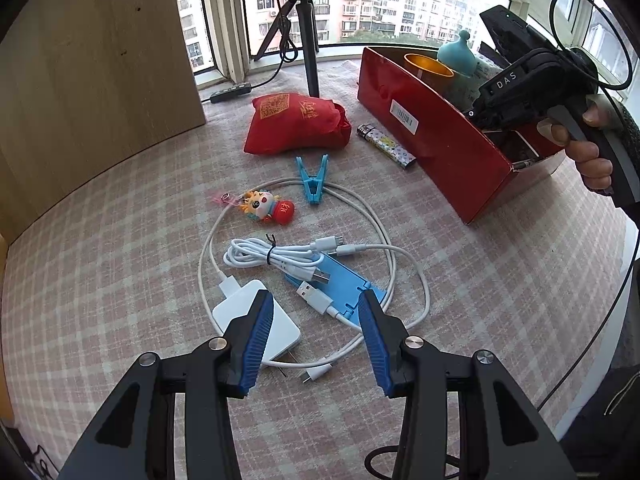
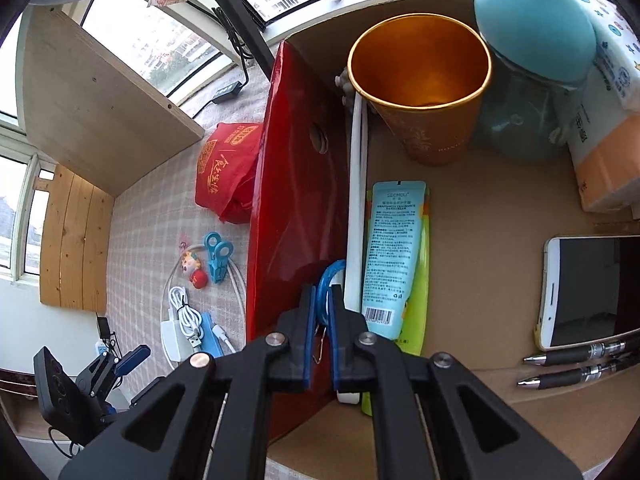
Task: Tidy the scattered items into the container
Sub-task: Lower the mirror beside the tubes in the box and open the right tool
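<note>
Left gripper (image 1: 316, 336): tipped steeply down over the desk (image 1: 120, 280), black arms with ribbed blue pads, jaws standing apart with nothing between them.
Under the left jaws: the white charger block (image 1: 276, 332) sits just behind the left pad, the flat blue plastic stand (image 1: 344, 284) behind the right one, neither touched.
Right gripper (image 2: 320, 308): also angled steeply down, reaching into the red box (image 2: 296, 208) at its near corner by the red wall. A person's hand (image 1: 588, 152) wraps its handle in the left wrist view.
Right jaws: almost closed on a thin blue ring (image 2: 326, 284) that sticks up between the pads; can't really tell if the pads press on it. A bit of thin wire hangs below.
Red box: glossy red outside, plain brown cardboard inside. Holds a gold paper cup (image 2: 420, 80), a bottle with a teal silicone cap (image 2: 536, 24), a hand cream tube (image 2: 390, 256), a white phone (image 2: 580, 292), two pens (image 2: 576, 364) and a tissue pack (image 2: 608, 140).
Still out on the desk: red fabric pouch (image 1: 296, 124), patterned lighter (image 1: 388, 146) just beside the box, blue clothes peg (image 1: 314, 180), little dragon keychain (image 1: 266, 206), bundled white cable (image 1: 276, 258) tied with a black twist, and a long white cable (image 1: 392, 256) looped around them.
Desk cover: pink and white checked cloth, soft looking.
</note>
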Demonstrator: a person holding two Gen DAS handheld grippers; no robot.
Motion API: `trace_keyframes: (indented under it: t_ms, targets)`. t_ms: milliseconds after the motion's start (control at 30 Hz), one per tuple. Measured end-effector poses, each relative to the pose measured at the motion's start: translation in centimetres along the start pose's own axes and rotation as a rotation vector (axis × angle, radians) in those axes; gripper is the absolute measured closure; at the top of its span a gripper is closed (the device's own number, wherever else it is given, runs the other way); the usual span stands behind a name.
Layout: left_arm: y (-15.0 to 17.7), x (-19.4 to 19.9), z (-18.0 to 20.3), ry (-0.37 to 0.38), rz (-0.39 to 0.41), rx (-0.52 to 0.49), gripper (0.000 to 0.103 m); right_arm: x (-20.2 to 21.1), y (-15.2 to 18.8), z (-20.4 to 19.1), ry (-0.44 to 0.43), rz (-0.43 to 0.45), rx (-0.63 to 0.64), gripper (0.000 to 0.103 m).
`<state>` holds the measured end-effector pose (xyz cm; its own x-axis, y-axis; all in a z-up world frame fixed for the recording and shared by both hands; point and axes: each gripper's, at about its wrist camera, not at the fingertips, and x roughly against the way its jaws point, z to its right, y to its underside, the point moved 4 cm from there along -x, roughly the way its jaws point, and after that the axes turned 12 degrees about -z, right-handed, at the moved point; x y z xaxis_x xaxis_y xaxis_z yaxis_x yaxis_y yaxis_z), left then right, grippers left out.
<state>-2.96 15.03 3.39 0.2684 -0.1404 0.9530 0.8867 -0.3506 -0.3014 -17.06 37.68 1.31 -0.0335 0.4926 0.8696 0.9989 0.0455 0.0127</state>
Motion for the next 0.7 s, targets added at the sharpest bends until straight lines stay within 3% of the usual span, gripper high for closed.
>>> trace_keyframes:
  t_ms: [300, 567, 700]
  targets:
    - [0.1, -0.2, 0.2, 0.001, -0.010, -0.005, 0.061, -0.5, 0.3, 0.0, 0.017, -0.006, 0.015, 0.097]
    - [0.1, -0.2, -0.1, -0.008, -0.013, 0.000, 0.061, 1.8, 0.6, 0.6, -0.072, 0.013, -0.026, 0.096]
    - [0.0, -0.3, 0.3, -0.006, -0.017, -0.011, 0.061, 2.0, 0.9, 0.8, -0.062, 0.009, -0.024, 0.096]
